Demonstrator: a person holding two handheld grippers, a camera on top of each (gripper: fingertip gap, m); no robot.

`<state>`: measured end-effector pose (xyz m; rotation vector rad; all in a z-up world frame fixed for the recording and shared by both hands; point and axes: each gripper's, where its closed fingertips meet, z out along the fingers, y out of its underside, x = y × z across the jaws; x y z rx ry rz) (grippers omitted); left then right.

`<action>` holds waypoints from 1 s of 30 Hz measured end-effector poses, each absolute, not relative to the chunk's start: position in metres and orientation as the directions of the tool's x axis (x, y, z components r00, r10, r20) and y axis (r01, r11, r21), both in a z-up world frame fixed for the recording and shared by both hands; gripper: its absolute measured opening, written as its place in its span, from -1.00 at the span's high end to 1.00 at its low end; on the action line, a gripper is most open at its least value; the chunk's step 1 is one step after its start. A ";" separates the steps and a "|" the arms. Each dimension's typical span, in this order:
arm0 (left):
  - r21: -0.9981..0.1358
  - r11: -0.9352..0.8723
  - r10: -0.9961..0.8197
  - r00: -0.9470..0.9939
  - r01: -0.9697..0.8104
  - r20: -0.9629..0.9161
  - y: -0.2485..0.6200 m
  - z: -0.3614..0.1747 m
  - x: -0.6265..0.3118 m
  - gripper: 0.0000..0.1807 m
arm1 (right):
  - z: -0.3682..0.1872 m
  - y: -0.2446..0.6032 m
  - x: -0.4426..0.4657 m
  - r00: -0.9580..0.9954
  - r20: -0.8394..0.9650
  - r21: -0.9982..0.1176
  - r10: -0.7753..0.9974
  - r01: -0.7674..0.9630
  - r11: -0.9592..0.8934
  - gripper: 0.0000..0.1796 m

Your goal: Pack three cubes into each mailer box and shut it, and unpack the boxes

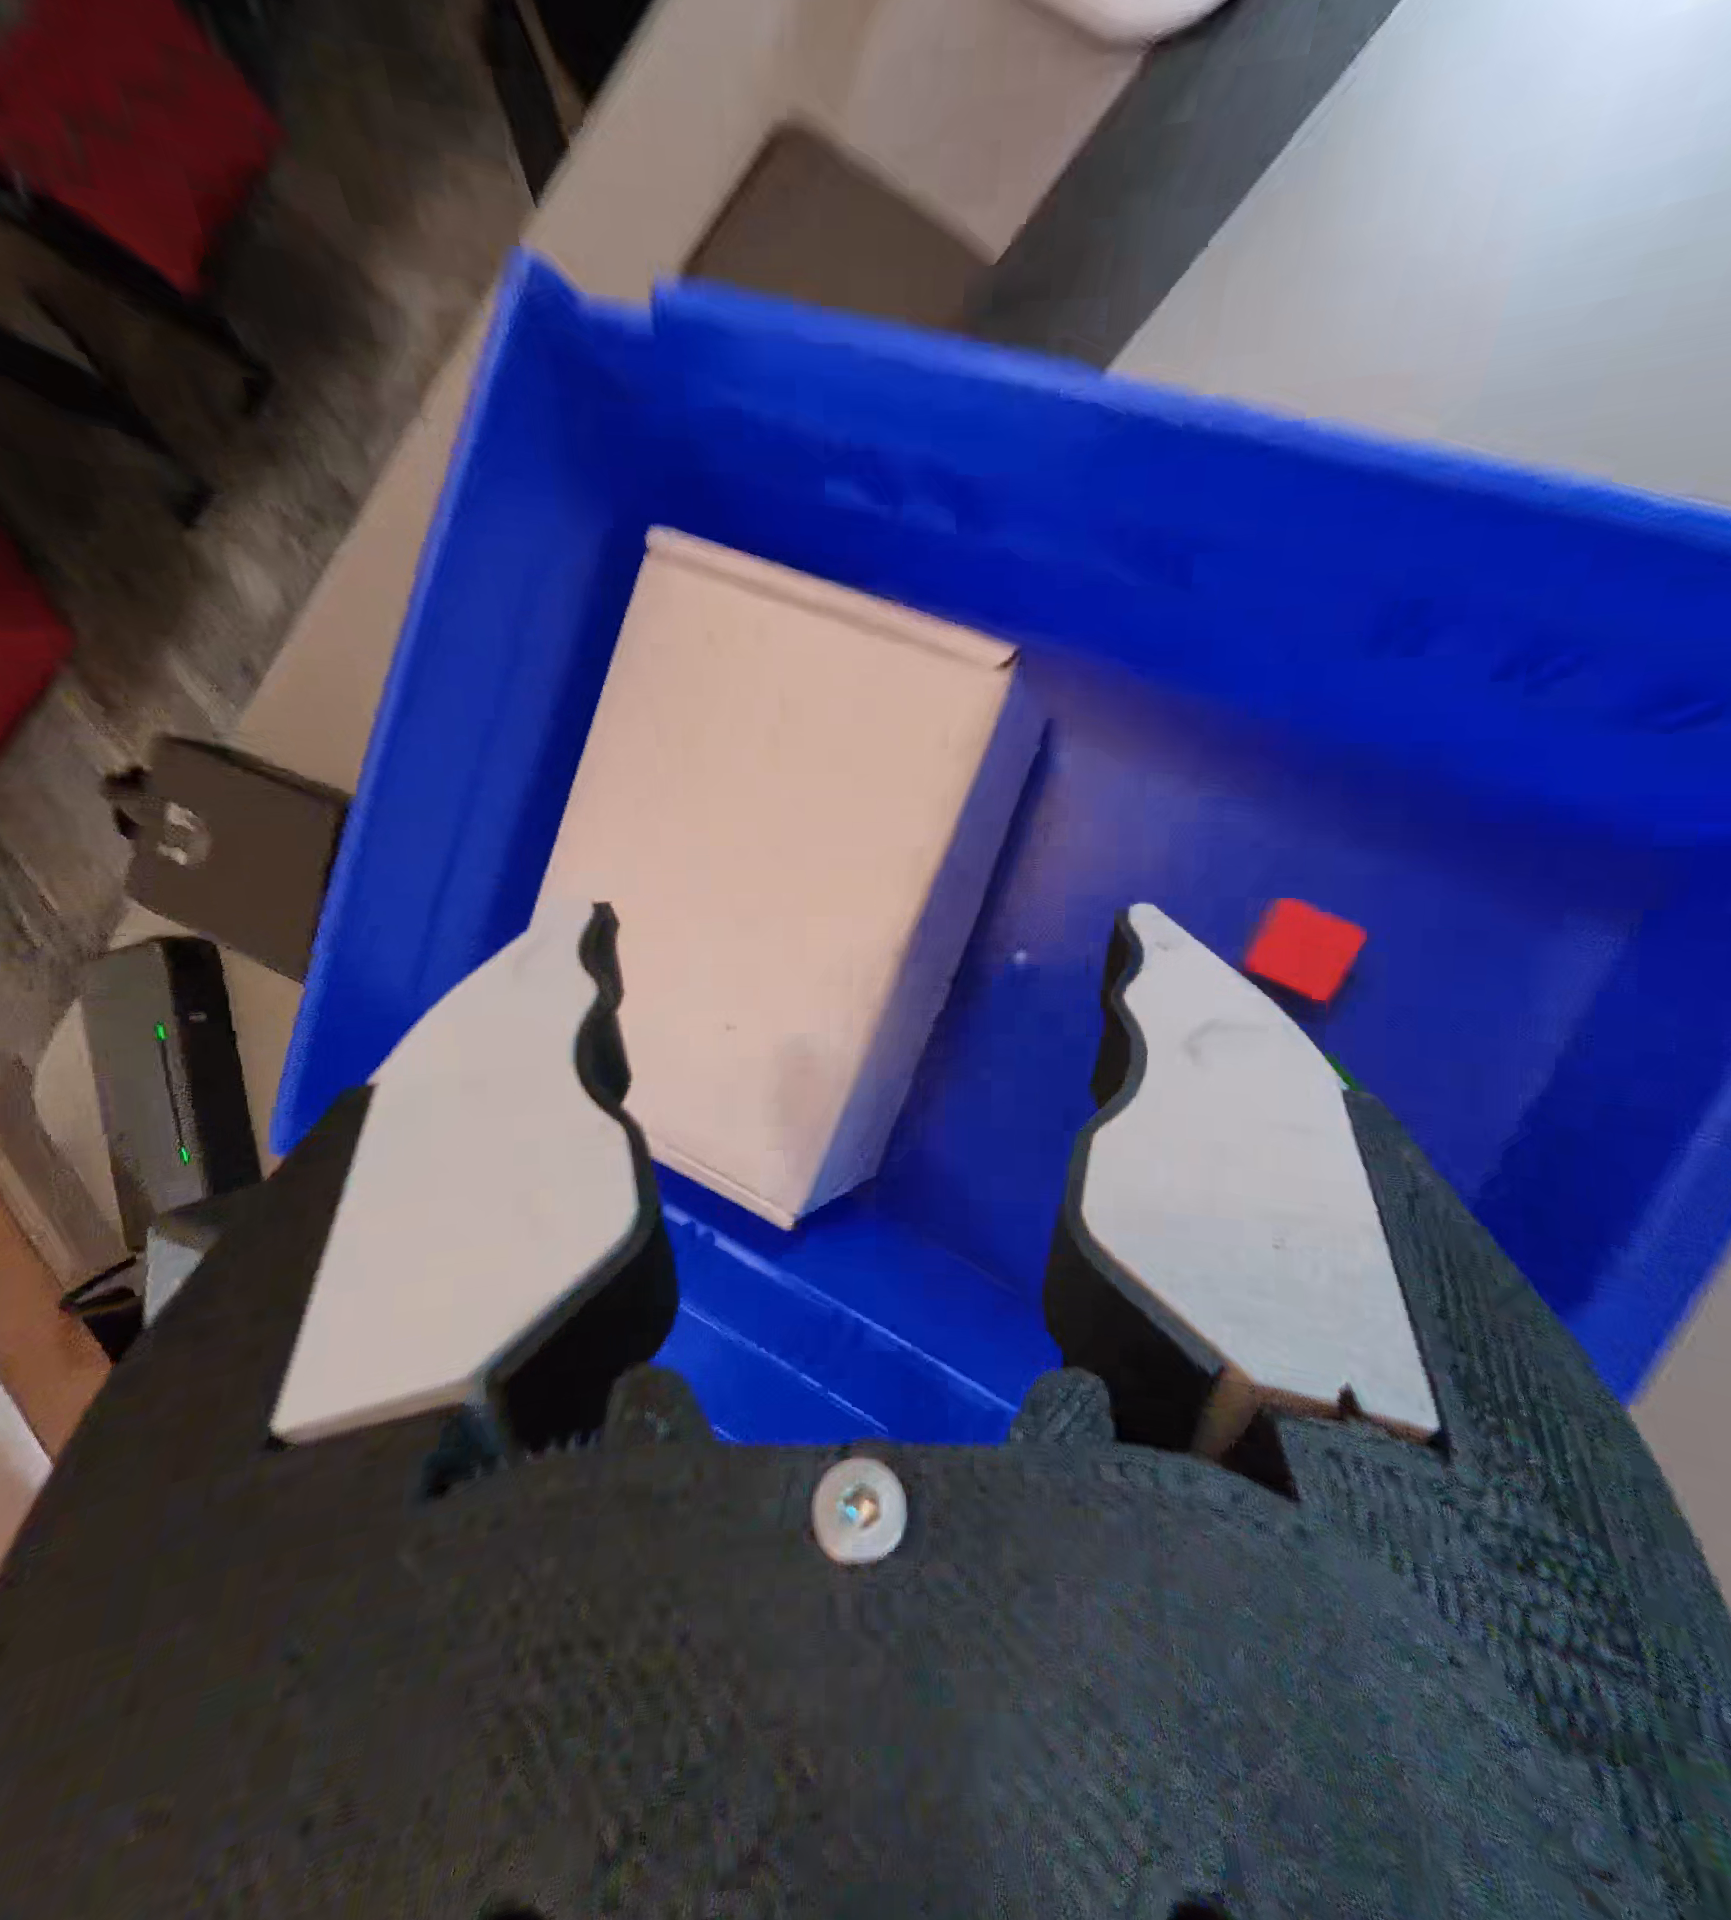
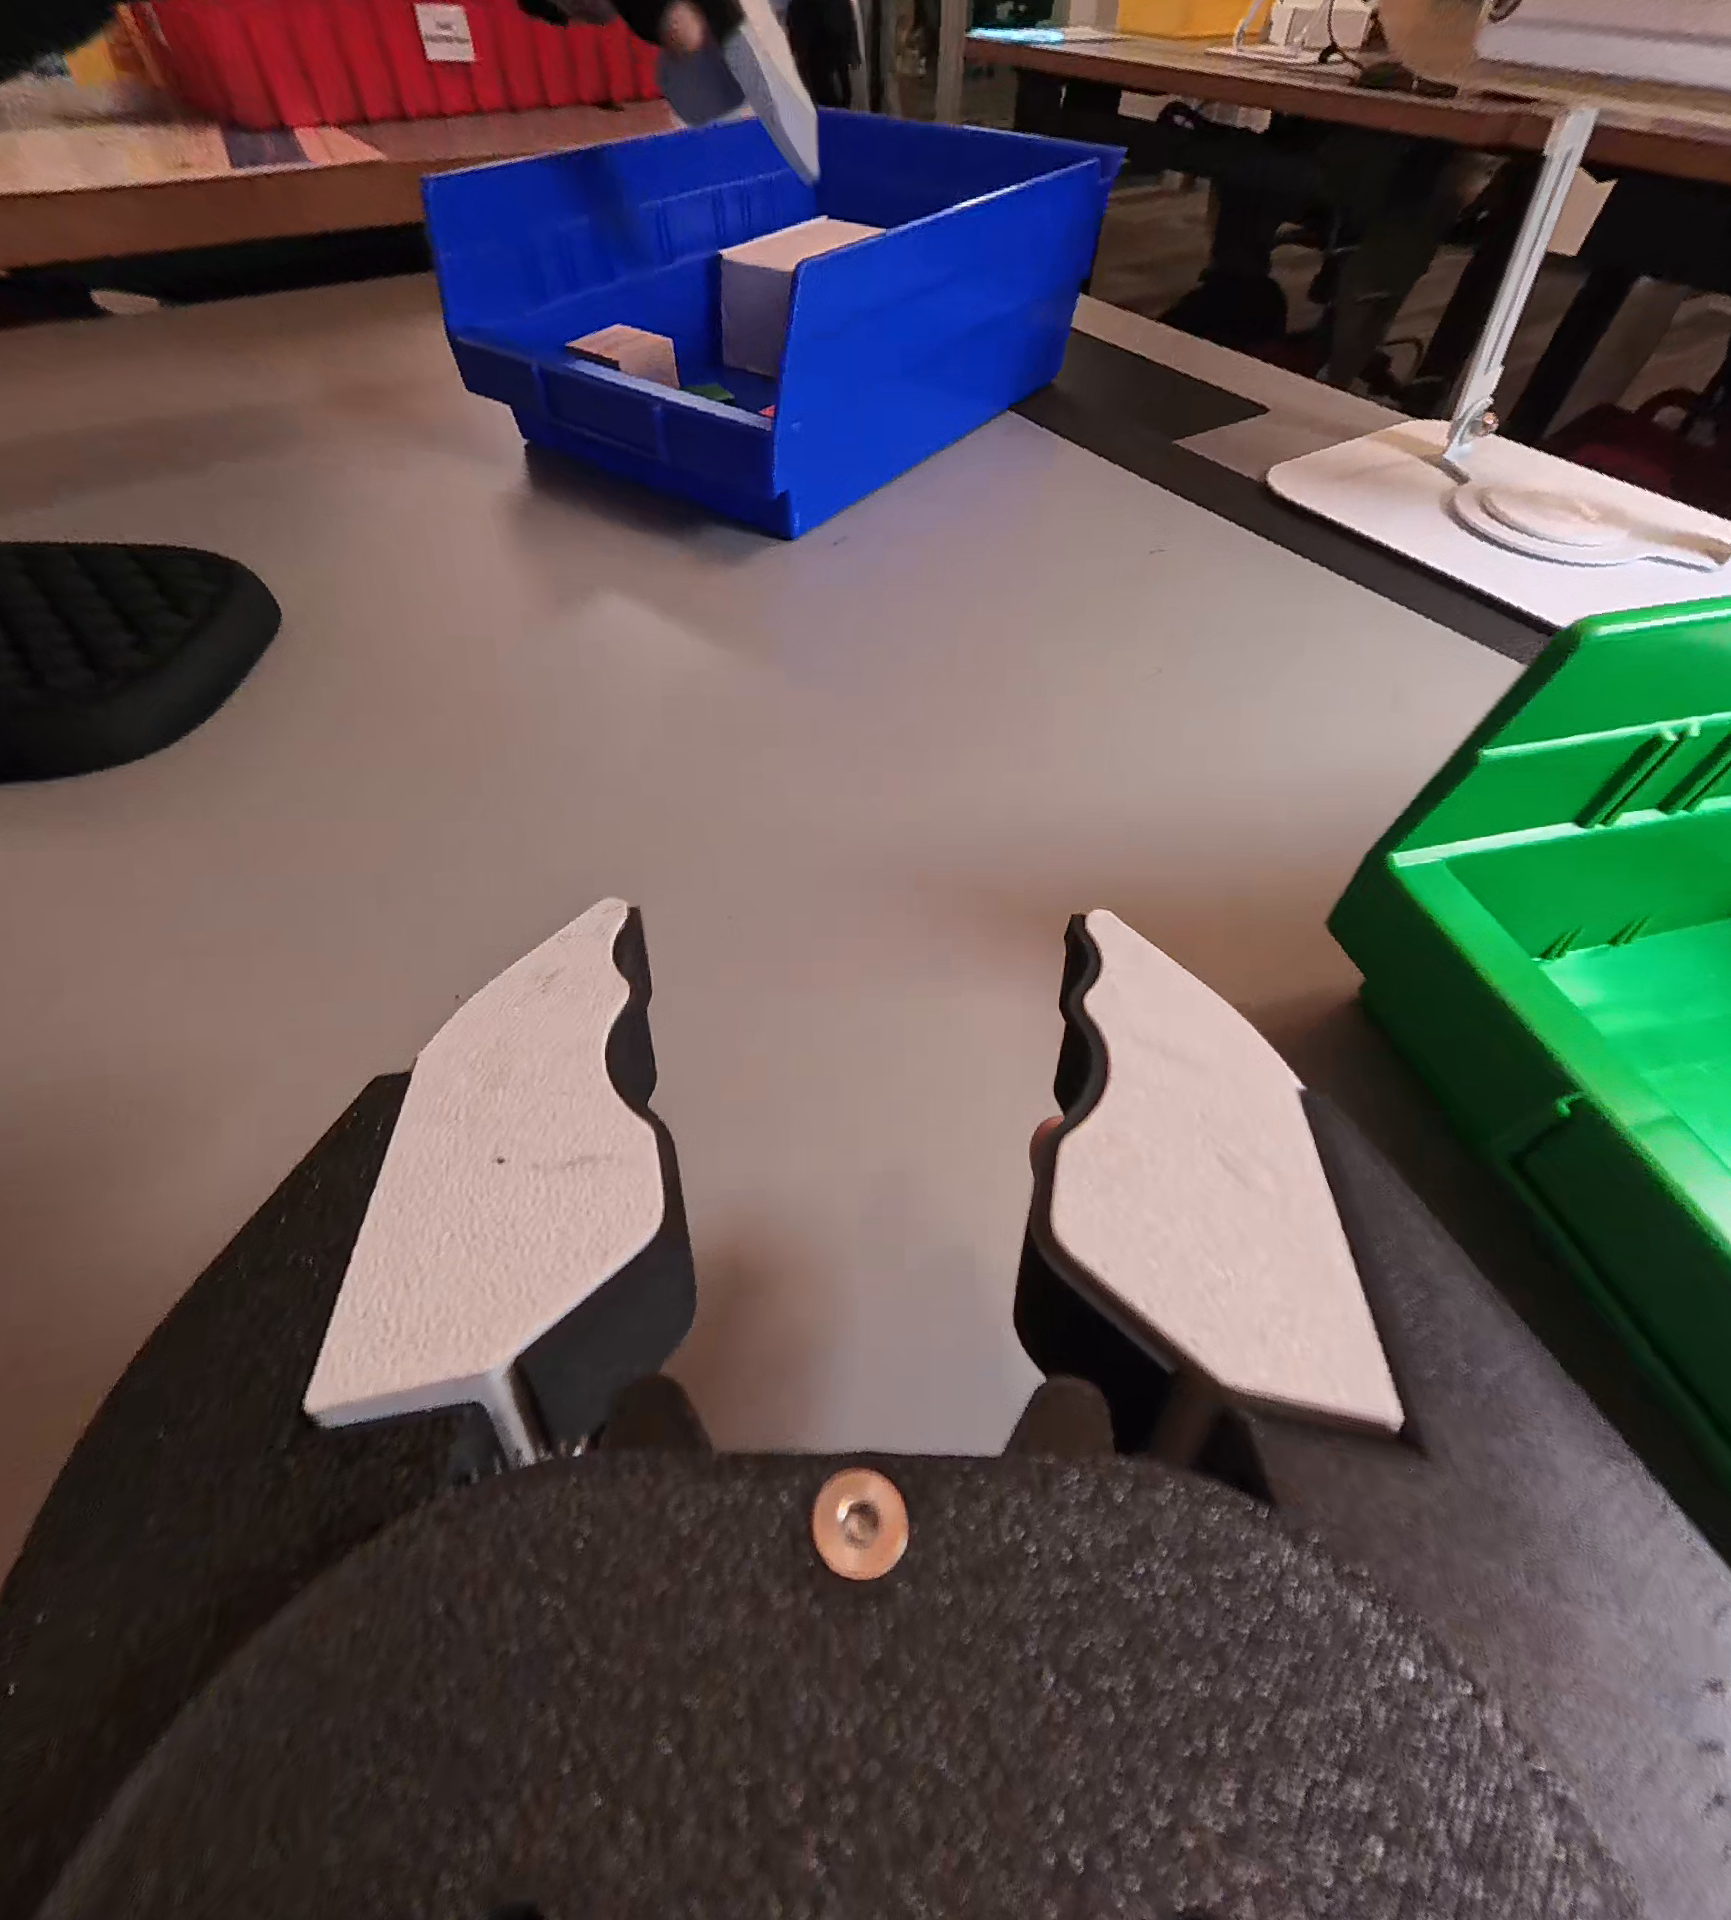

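Note:
In the left wrist view, my left gripper (image 1: 866,914) is open and empty, hovering above a blue bin (image 1: 1256,499). A shut white mailer box (image 1: 778,873) lies in the bin's left part, just below and ahead of the fingers. A red cube (image 1: 1302,961) lies on the bin floor to the right. In the right wrist view, my right gripper (image 2: 856,914) is open and empty, low over the grey table (image 2: 736,727). The blue bin (image 2: 902,343) stands far ahead, holding a white mailer box (image 2: 788,281), a second smaller box (image 2: 627,353) and small cubes. The left gripper's fingers (image 2: 783,94) show above it.
A green bin (image 2: 1619,935) stands at the right, close to my right gripper. A black textured pad (image 2: 50,655) lies on the table's left. A white lamp base (image 2: 1526,520) stands at the far right. Other tables and a red bin (image 2: 373,62) are behind.

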<state>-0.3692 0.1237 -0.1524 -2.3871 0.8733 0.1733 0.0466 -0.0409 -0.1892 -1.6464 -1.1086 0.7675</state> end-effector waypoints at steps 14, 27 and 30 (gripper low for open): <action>-0.148 -0.686 -0.690 0.702 -0.712 -0.178 0.165 -0.231 -0.407 -0.34 | -0.199 -0.044 0.046 0.354 0.017 -0.930 0.935 0.350 -0.115 0.17; -0.069 -0.577 -0.791 0.577 -0.814 -0.204 0.135 -0.230 -0.394 -0.34 | -0.203 -0.045 0.045 0.342 0.009 -0.925 0.940 0.360 -0.122 0.20; -0.077 -0.585 -0.787 0.588 -0.808 -0.185 0.135 -0.229 -0.396 -0.40 | -0.205 -0.044 0.044 0.340 0.006 -0.922 0.941 0.365 -0.126 0.20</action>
